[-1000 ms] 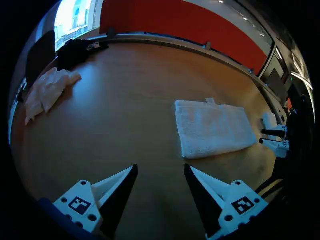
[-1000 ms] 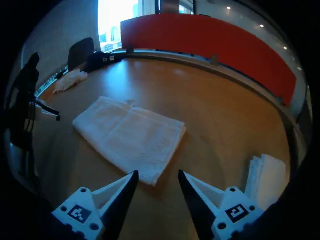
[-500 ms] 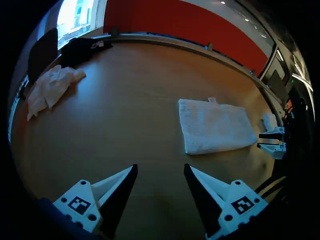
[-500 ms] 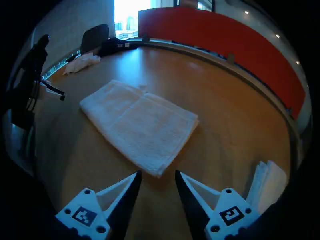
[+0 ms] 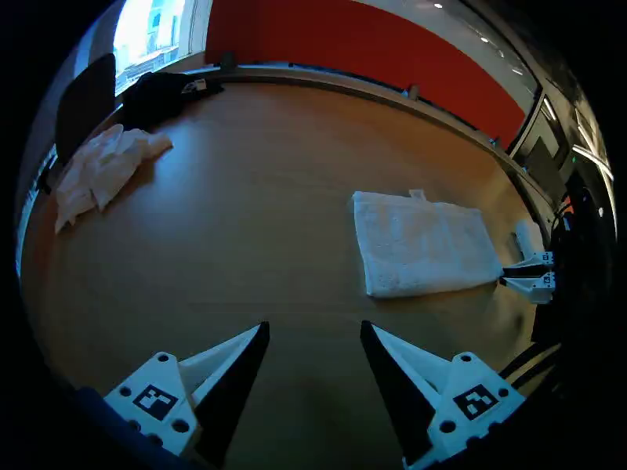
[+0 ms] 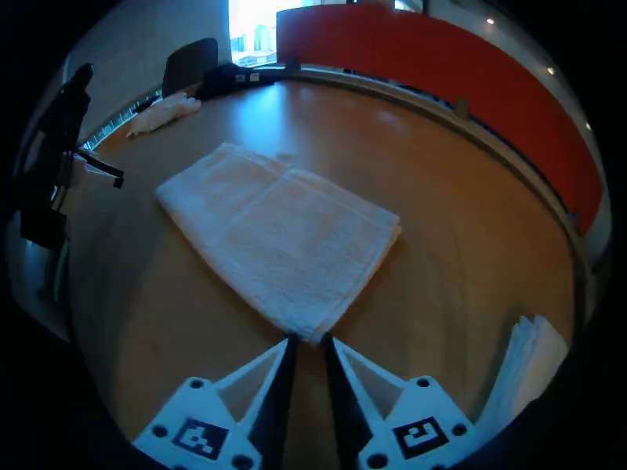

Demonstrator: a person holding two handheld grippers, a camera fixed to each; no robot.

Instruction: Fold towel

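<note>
A white towel [image 5: 423,244] [image 6: 282,235], folded into a thick rectangle, lies flat on the wooden table [image 5: 251,219]. In the right gripper view, my right gripper [image 6: 308,340] has its fingers drawn close together on the towel's near corner. The left gripper view shows that same gripper [image 5: 505,275] at the towel's right corner, fingers nearly together. My left gripper [image 5: 313,325] stands open above bare table, well short of the towel, with nothing between its fingers.
A crumpled white cloth [image 5: 102,168] [image 6: 161,113] and a black bag [image 5: 161,94] lie at the table's far end. A stack of folded white cloths [image 6: 533,368] sits beside the right gripper. A red panel [image 5: 353,47] runs behind the table.
My right gripper moved in to the towel's near corner and its fingers closed from wide apart to a narrow gap. The left gripper barely moved and stayed open.
</note>
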